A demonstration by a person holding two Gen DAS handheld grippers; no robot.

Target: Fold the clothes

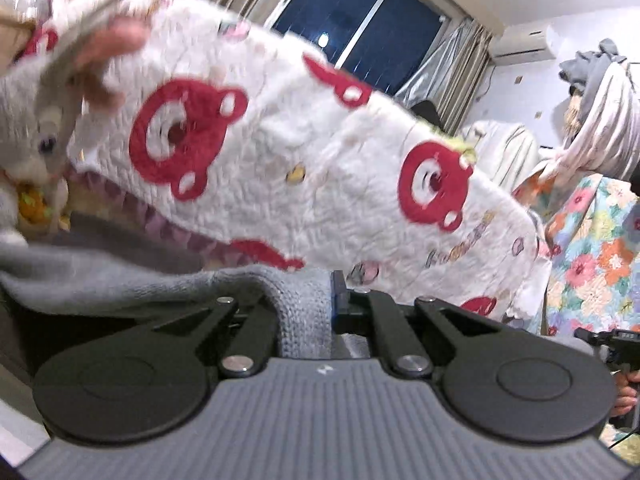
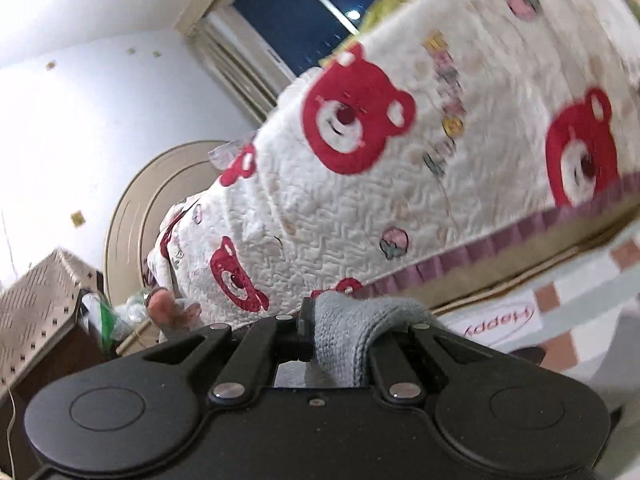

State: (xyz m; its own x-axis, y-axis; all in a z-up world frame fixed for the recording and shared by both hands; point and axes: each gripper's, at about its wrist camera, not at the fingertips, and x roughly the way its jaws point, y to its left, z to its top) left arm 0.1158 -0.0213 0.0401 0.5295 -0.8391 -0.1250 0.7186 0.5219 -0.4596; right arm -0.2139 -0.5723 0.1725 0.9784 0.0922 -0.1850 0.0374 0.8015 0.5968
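Bedroom w/ dark window (image 1: 360,28) at frame top; bear-print quilt (image 1: 304,168) on the bed fills the middle of both views. Grey knit garment (image 1: 304,312) sits low centre, pinched in left gripper (image 1: 316,312), fingers narrow on a knit edge. Right gripper (image 2: 340,336) likewise closed on the grey knit (image 2: 348,340), low centre of its view. Both views blurred. Judgement: garment is lifted between the two grips for a fold. Keep both edges level and taut, bring them together evenly, lower onto the bed before letting go; don't let the knit slip or bunch.
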